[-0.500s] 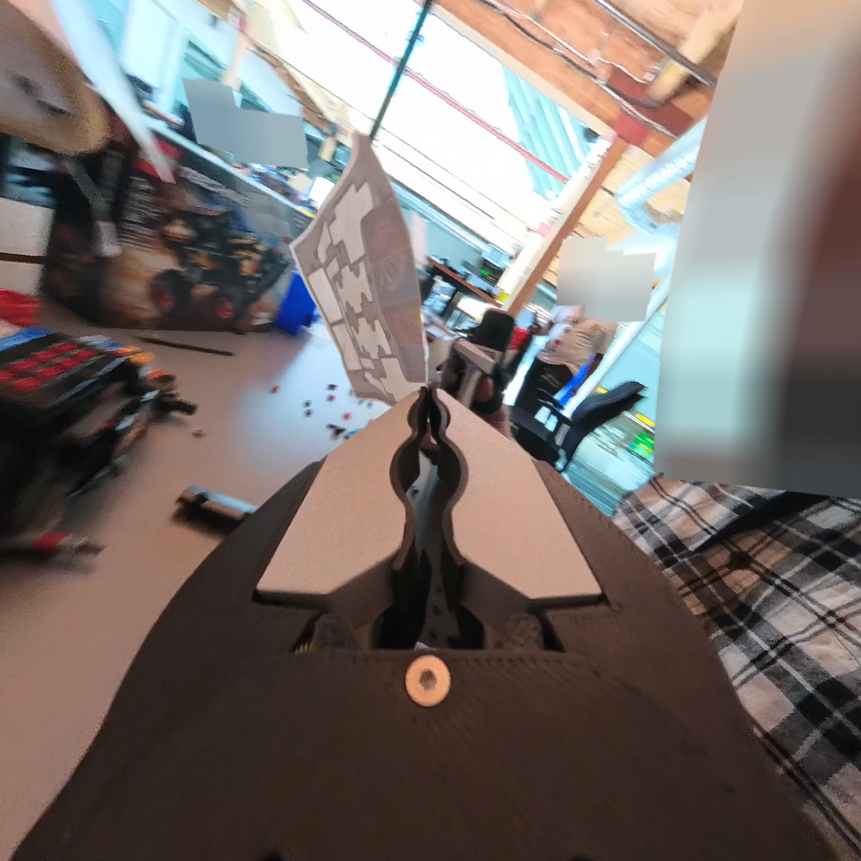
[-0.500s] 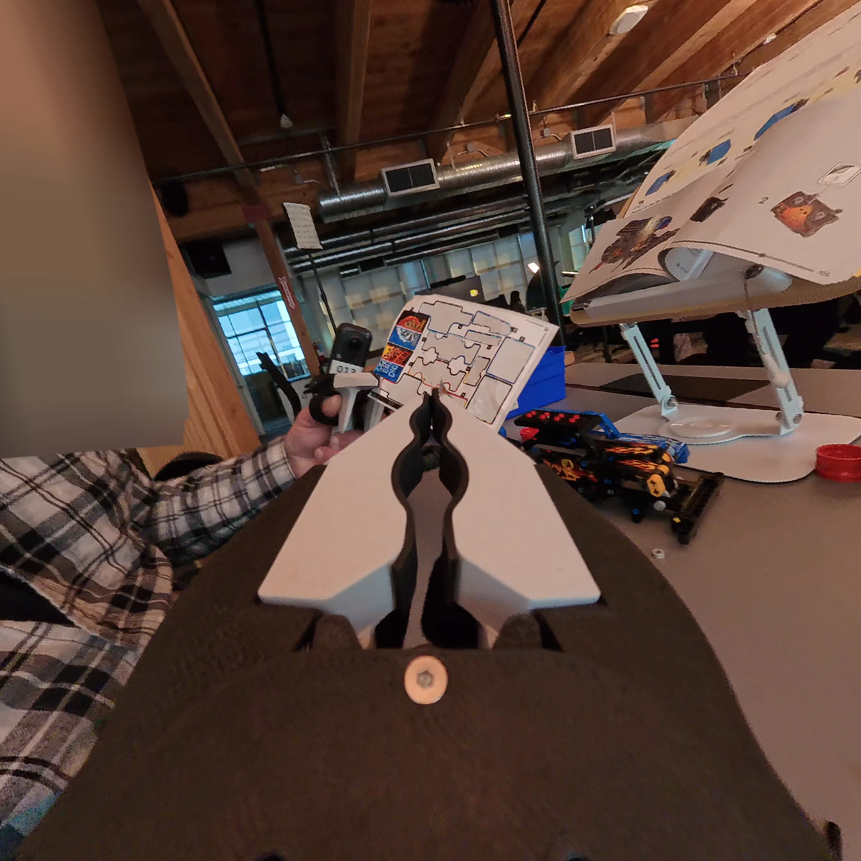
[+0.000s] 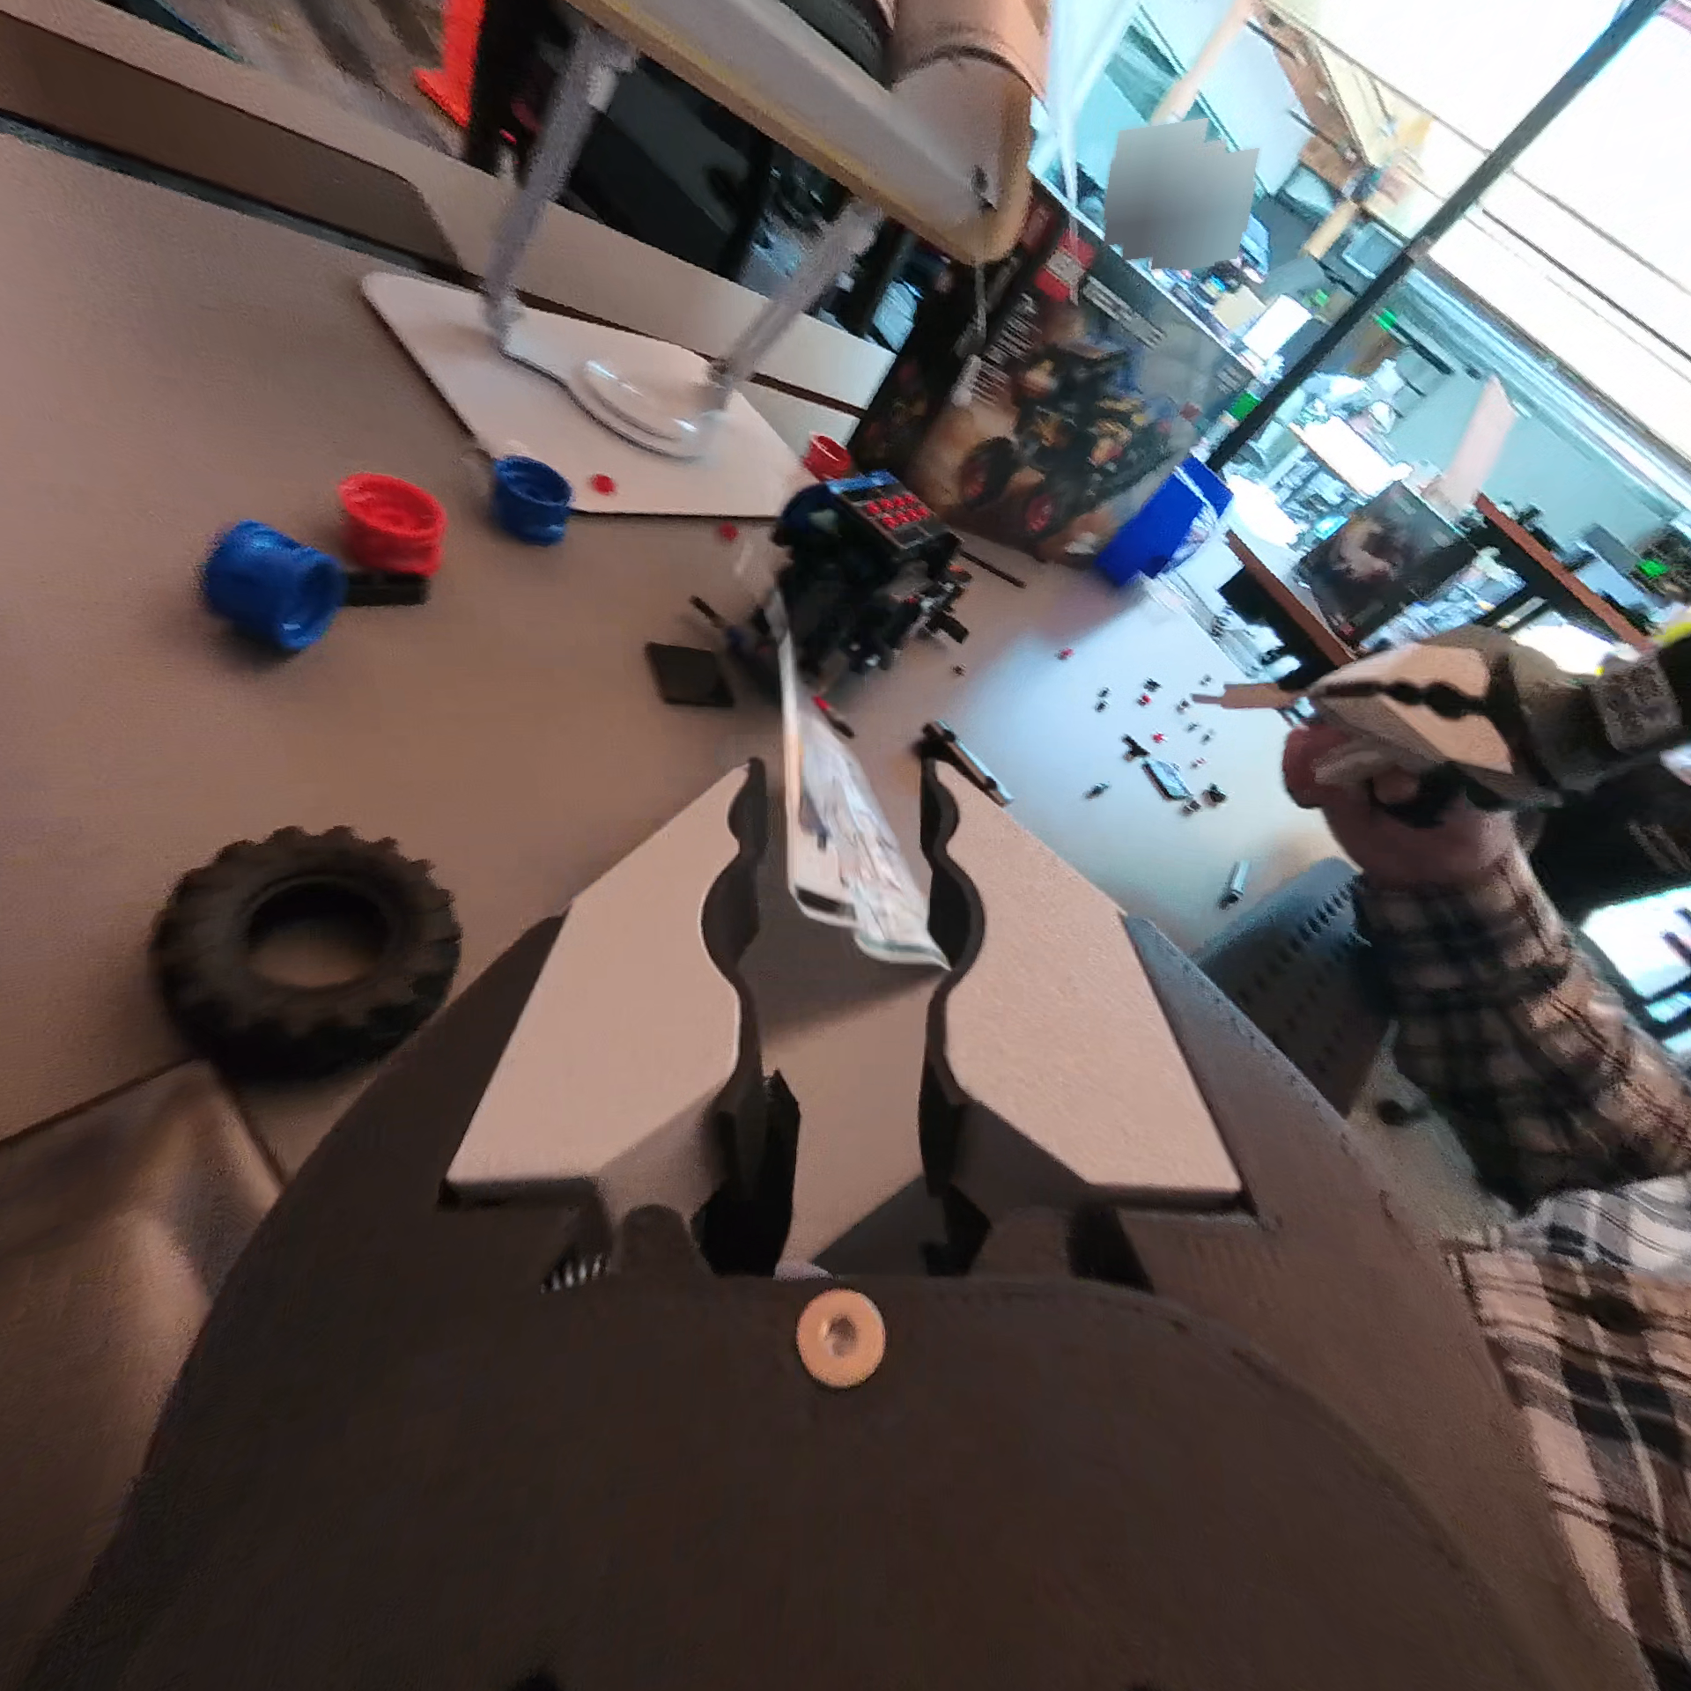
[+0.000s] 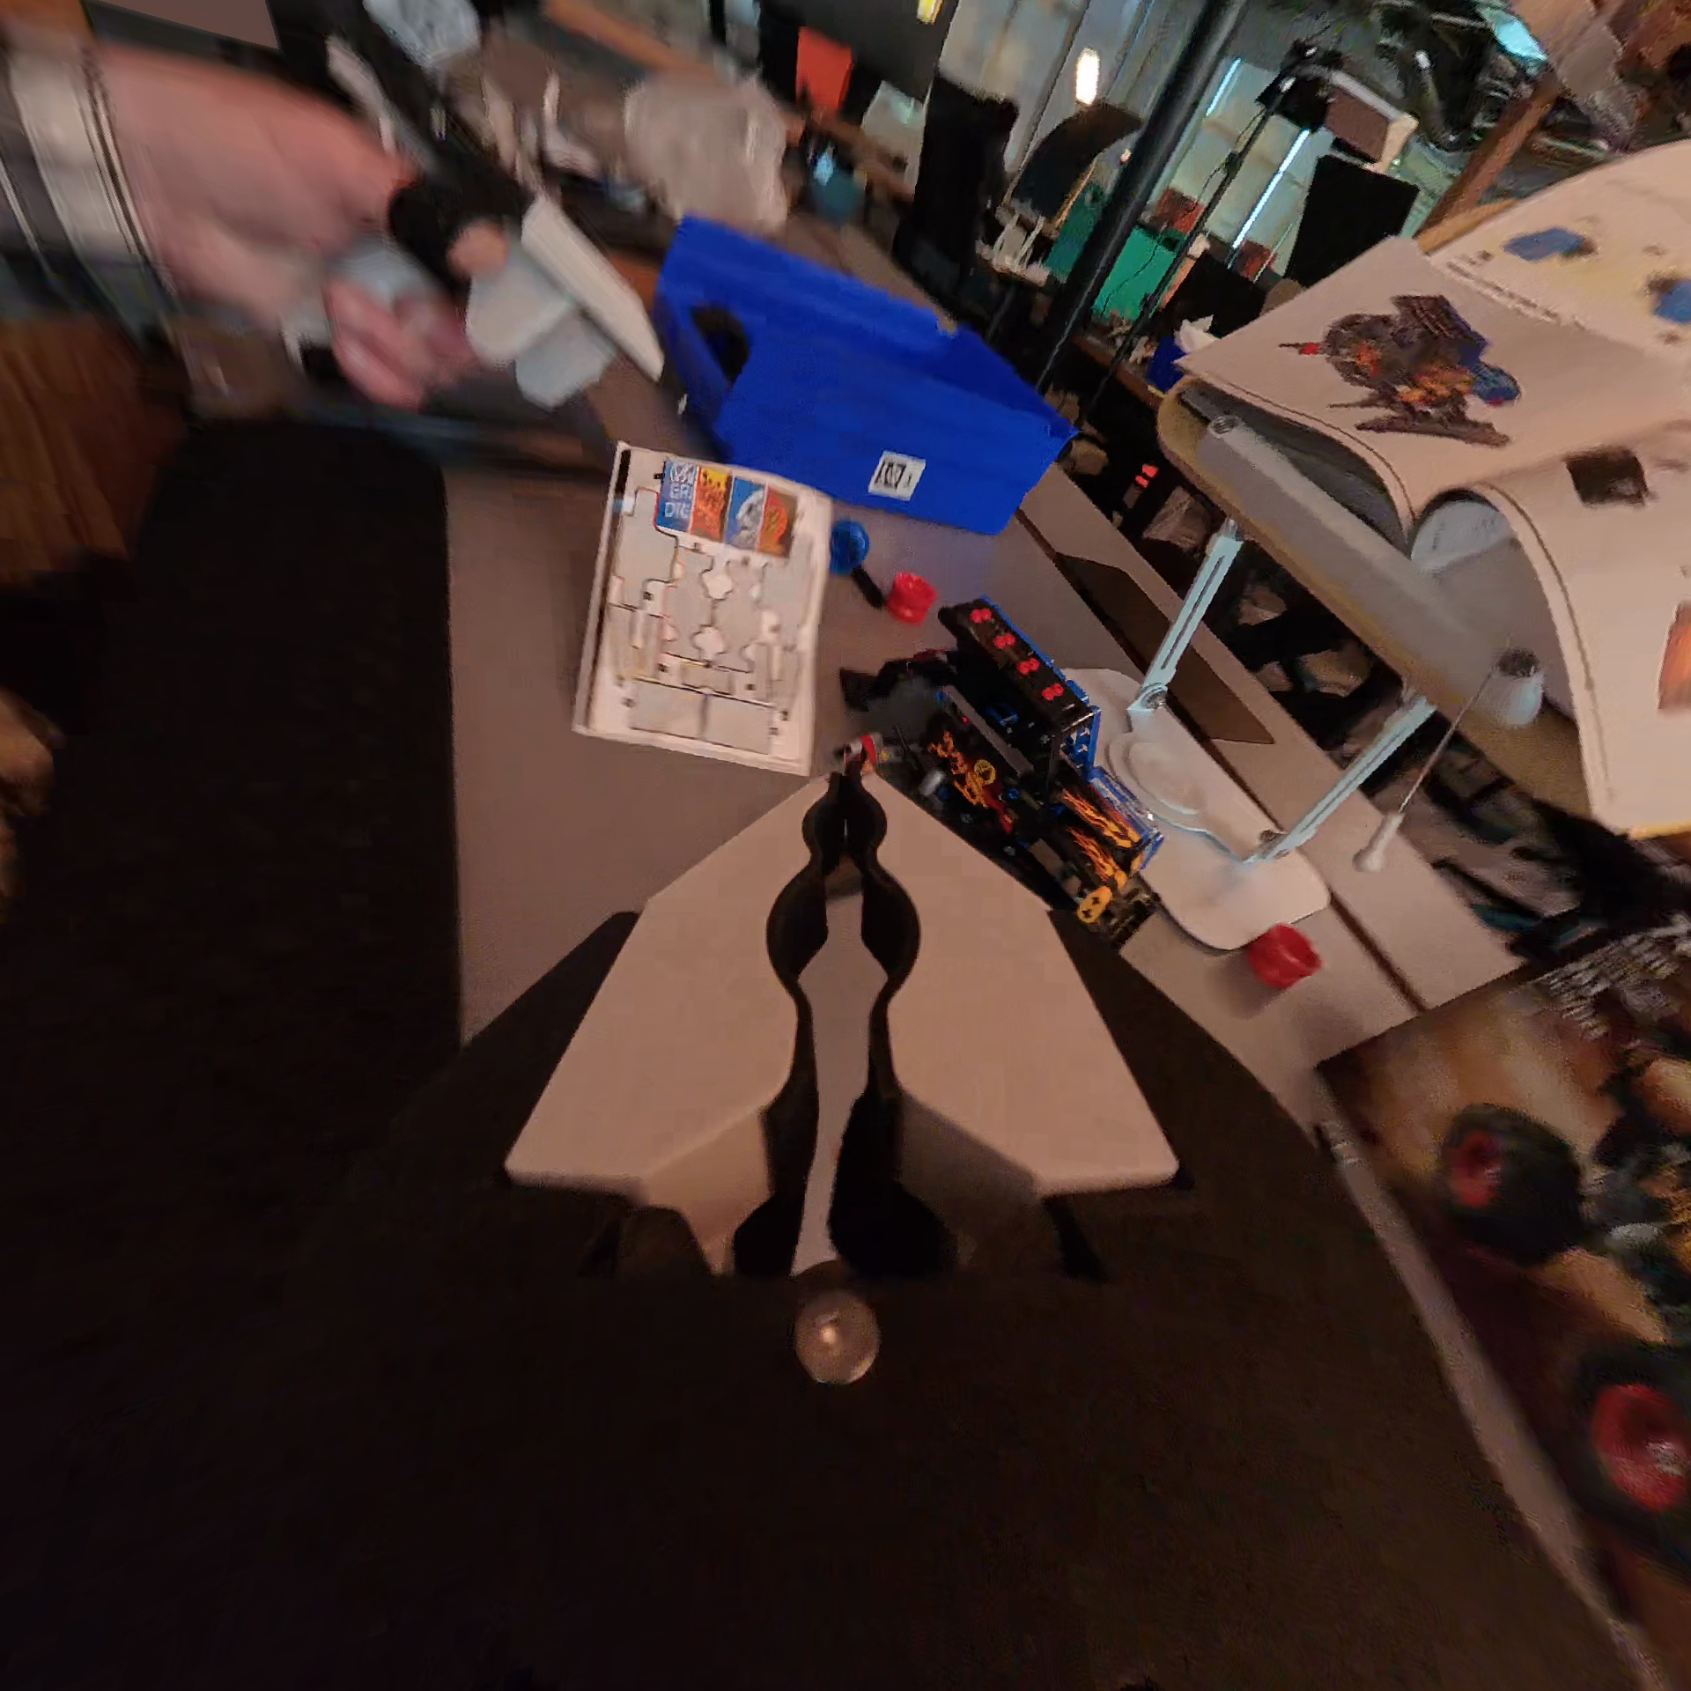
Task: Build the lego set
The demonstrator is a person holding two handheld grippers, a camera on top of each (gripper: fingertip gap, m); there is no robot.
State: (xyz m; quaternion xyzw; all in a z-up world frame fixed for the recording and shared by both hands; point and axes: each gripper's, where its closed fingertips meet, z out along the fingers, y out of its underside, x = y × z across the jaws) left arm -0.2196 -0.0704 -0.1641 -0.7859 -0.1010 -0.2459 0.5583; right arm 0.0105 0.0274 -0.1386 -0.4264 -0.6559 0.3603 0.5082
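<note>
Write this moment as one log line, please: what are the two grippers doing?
left gripper: open, empty | right gripper: shut | sticker sheet: loose, not gripped | lego model: on table, untouched

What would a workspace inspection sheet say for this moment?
Surface: grey table.
Job's things: part-built model; sticker sheet, lying between the left fingers in the left wrist view; booklet on a white stand.
Clutter: black tyre, blue wheel hub, red wheel hub, small loose pieces, blue bin, set box.
Grippers: left gripper open; right gripper shut, a tiny bit at its tips, unclear.
Cables: nothing seen.
Surroundings: windows behind, blurred.
</note>
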